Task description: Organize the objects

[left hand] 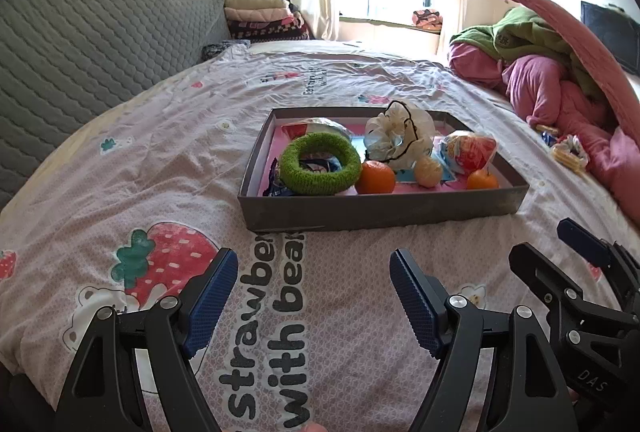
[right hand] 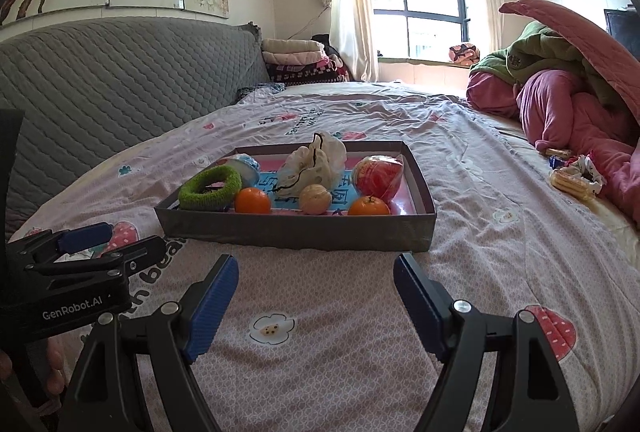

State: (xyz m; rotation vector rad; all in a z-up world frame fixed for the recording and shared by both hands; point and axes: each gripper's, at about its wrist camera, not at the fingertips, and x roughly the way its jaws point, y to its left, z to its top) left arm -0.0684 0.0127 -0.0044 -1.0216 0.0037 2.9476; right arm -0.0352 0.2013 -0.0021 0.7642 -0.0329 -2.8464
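Both the left gripper (left hand: 314,268) and right gripper (right hand: 316,274) are held wide open and empty, short of the shallow grey cardboard tray's (right hand: 296,232) near edge, bare pink printed bedsheet (right hand: 340,312) between.

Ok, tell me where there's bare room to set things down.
Free: the bedspread between the jaws and the grey box, and the stretch from the box to the snack wrappers. Crowded: inside the box, around the oranges and green ring.
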